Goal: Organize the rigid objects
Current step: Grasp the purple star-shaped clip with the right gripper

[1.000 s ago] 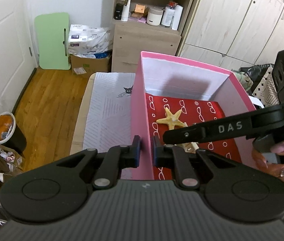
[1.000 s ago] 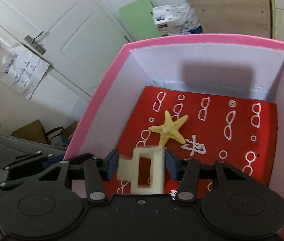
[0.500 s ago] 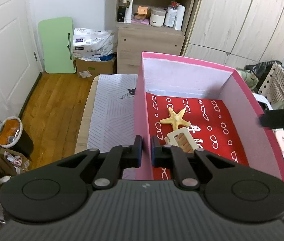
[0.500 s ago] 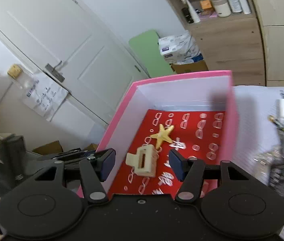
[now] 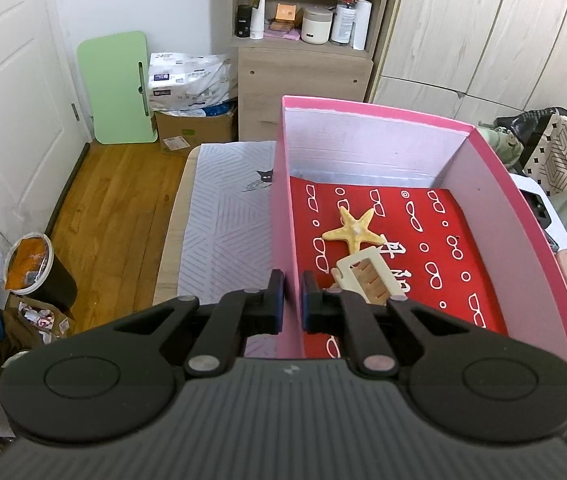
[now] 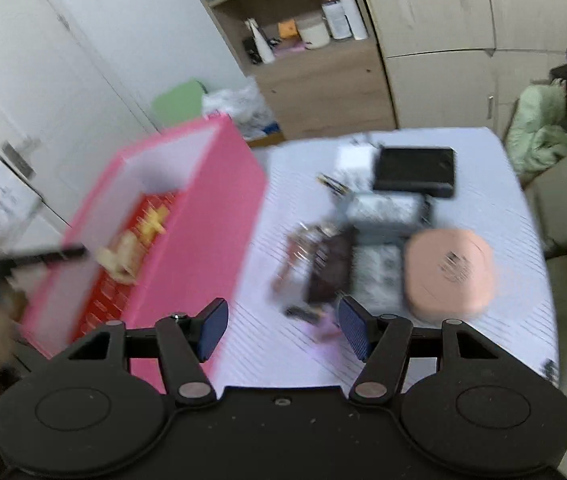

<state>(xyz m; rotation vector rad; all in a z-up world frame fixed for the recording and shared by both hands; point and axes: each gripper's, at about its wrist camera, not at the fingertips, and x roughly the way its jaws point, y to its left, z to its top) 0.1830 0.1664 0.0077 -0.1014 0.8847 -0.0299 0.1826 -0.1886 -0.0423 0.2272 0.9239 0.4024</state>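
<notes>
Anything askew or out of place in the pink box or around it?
Nothing stands out. The starfish and cream hair clip lie loose in the pink box, whose wall the left claw pinches.

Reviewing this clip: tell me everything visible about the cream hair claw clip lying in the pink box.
The cream plastic hair claw clip is a boxy clip with a rectangular cut-out frame and a row of teeth. It lies loose on the red patterned lining inside the open pink cardboard box, near the left wall. One tip of the yellow starfish reaches its far end; actual contact is unclear. Nothing grips it: the left tongs are shut on the box wall beside it. The right view shows it blurred.
</notes>
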